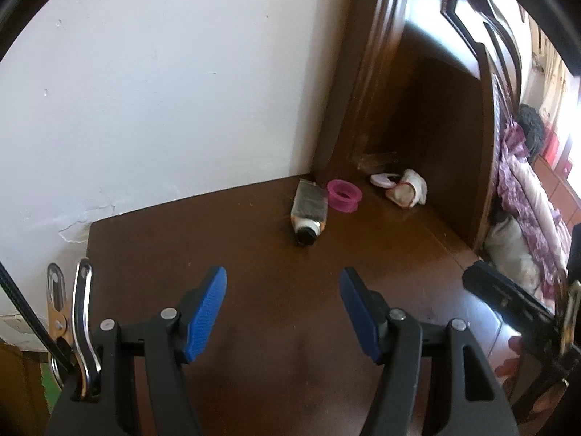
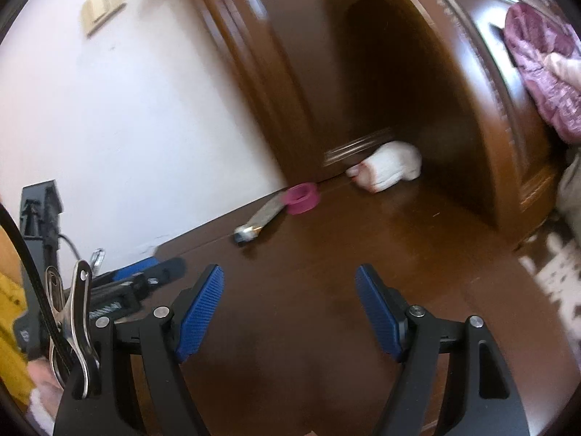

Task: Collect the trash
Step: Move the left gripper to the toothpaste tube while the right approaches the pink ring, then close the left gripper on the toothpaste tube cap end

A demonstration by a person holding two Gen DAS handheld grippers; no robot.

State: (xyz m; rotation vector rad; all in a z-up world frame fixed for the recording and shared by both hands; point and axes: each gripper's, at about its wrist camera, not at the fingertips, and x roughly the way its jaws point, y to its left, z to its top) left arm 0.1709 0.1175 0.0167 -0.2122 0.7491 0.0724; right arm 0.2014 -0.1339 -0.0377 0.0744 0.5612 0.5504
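Here, both grippers hovered over the dark wooden worktop (image 1: 225,239) with nothing between their fingers. The left gripper (image 1: 283,290) had its blue fingers (image 1: 207,312) spread wide apart and empty; the right gripper (image 2: 289,290) stood likewise, its fingers (image 2: 201,309) well open and holding nothing. Ahead of the left fingers, well apart from them, a squeezed tube (image 1: 308,210) lay on its side near the white wall (image 1: 163,91), cap toward the fingers. A pink ring (image 1: 344,195) sat just beside the tube, to its right. Farther right, against the wooden headboard (image 1: 446,116), lay a crumpled white wad (image 1: 410,190) with a small pale lid (image 1: 383,181) just beside it.
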